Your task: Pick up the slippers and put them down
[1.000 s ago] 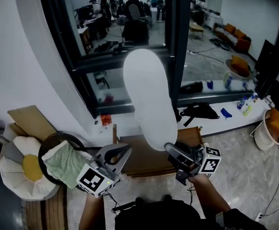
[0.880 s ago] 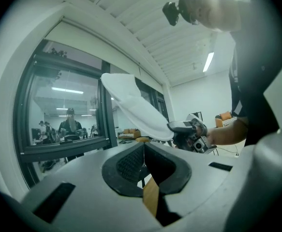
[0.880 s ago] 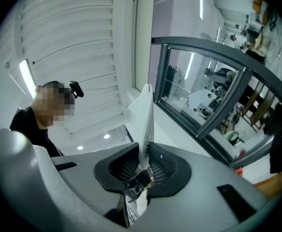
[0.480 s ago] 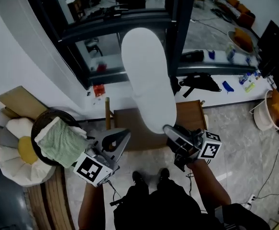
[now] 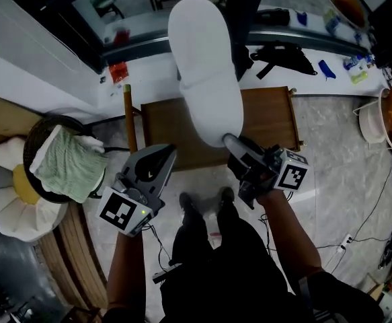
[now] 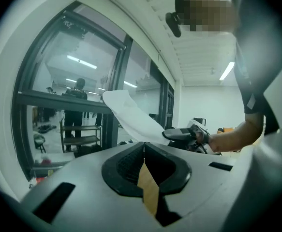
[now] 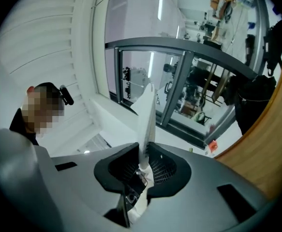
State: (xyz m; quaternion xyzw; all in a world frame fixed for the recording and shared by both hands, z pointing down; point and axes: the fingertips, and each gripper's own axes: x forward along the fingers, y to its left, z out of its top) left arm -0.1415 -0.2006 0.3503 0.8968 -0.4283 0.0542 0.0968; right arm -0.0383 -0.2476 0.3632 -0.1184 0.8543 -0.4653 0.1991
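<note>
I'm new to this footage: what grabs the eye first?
A big white slipper, clamped at one end by the right gripper, stands out over the wooden surface mid-frame. The left gripper, jaws together and empty, sits beside it; a green towel drapes a dark basket at left.

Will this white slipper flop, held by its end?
Probably stiff: the white slipper juts straight from the right gripper, pinched at one end. Likely light, as that edge grip carries it. Might pivot if jolted.

The head view looks steeply down from above on the left tool (image 5: 161,157) and right tool (image 5: 230,142). Each tool view sits close behind its own jaws, facing the window (image 6: 58,81). All three share the white slipper (image 5: 206,66).
</note>
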